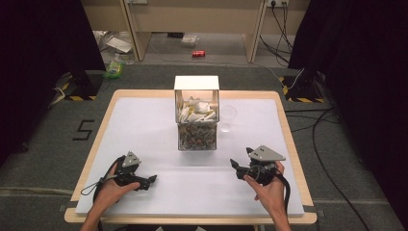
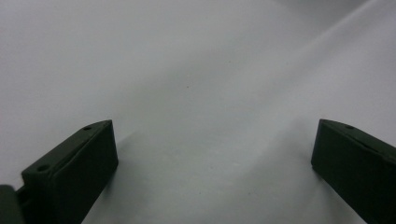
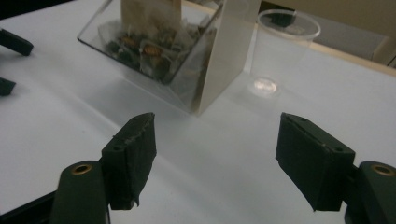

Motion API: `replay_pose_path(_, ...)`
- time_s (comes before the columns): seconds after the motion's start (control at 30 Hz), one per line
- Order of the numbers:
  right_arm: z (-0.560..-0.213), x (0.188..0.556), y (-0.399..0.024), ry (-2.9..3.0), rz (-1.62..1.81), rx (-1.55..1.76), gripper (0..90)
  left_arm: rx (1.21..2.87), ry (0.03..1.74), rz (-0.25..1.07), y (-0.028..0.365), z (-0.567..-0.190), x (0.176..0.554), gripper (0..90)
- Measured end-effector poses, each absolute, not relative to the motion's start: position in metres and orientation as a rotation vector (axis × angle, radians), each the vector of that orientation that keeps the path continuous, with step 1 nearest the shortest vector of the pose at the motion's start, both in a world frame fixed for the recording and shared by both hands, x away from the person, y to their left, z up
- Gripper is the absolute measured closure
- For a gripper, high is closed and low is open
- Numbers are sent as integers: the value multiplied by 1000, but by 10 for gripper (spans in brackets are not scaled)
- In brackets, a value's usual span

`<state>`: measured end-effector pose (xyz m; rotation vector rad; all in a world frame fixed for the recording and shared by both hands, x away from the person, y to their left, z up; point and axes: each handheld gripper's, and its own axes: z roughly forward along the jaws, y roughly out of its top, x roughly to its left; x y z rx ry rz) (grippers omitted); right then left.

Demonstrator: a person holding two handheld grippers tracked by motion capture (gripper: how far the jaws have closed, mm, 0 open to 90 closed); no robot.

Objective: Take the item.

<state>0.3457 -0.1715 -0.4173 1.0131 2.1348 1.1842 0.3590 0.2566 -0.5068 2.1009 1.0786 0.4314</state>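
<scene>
White sheeting covers the wooden table (image 1: pixel 284 120), leaving a thin strip of bare wood along its edges. At the middle of the far half stands a clear plastic box with a white lid (image 1: pixel 197 113), holding pale paper packets above a darker, mottled layer. Just beside its right wall stands an empty clear plastic cup (image 1: pixel 228 117); in the right gripper view the cup (image 3: pixel 280 51) stands apart from the box's pale corner (image 3: pixel 224 60) by a narrow gap.

The left gripper (image 1: pixel 152 180) lies low on the near left part of the sheet, its jaws spread wide with nothing between them; in the left gripper view its two black pads (image 2: pixel 88 168) frame bare white sheet. The right gripper (image 1: pixel 235 165) is held at the near right, pointing toward the box and cup, its jaws parted and empty.

Bare sheet lies between both grippers and the box, and on either side of it toward the table's left and right edges.
</scene>
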Motion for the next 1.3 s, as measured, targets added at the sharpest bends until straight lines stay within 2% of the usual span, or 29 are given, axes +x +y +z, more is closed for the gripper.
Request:
replay_pose_path(0.23,-385,353,-158,2107,1222,982,351,2100,1079,431,257,-507,359,0)
replay_pose_path(1.03,-333,361,-142,2030,1313,923,437,2102,1080,429,257,-507,359,0)
replay_pose_path(1.3,-315,373,-123,2048,1316,868,453,2103,1080,429,257,-507,359,0)
